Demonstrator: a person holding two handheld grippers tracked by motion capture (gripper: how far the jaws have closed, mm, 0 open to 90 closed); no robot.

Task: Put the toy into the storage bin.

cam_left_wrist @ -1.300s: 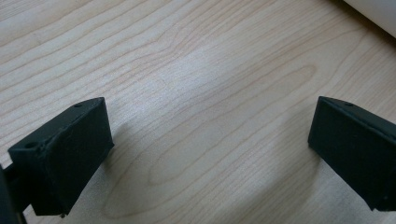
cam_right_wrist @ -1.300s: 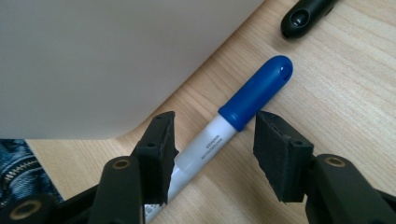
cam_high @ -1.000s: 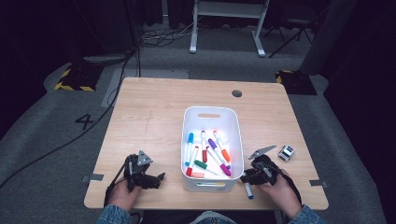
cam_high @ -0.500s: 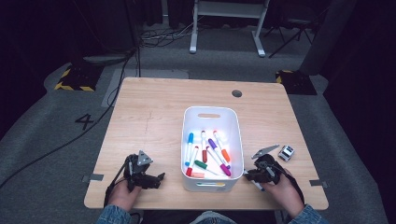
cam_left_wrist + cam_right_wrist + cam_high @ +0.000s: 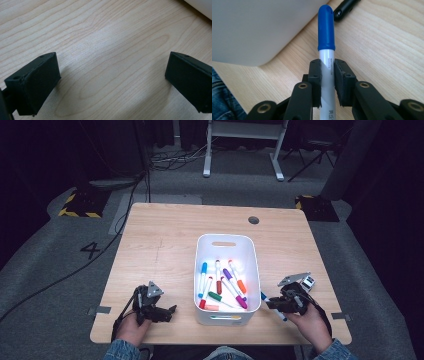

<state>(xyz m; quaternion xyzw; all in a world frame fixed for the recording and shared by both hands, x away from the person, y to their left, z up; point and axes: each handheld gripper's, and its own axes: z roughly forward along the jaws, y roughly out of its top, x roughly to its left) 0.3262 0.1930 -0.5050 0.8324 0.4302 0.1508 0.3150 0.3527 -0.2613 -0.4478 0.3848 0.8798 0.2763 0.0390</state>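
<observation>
High view: white bin (image 5: 200,270) of markers mid-bench (image 5: 160,235); floor mark "4". Right tool (image 5: 278,304) just right of bin.

Left gripper view: left tool (image 5: 112,75) wide, bare wood between.

Right gripper view: jaws just closed, clamping blue-capped marker (image 5: 326,35); barrel print "WATERCOLOR", partly legible.

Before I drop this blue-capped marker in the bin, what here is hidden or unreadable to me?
- Blue-capped marker, right gripper view: its lower barrel is hidden behind the right gripper, and the barrel print is too small to read.
- Black object, right gripper view: cut off by the top edge, so its kind is unclear.
- Small white item beside the right hand, high view: too small to identify.
- White bin, left gripper view: just a corner, cut by the frame edge.
</observation>
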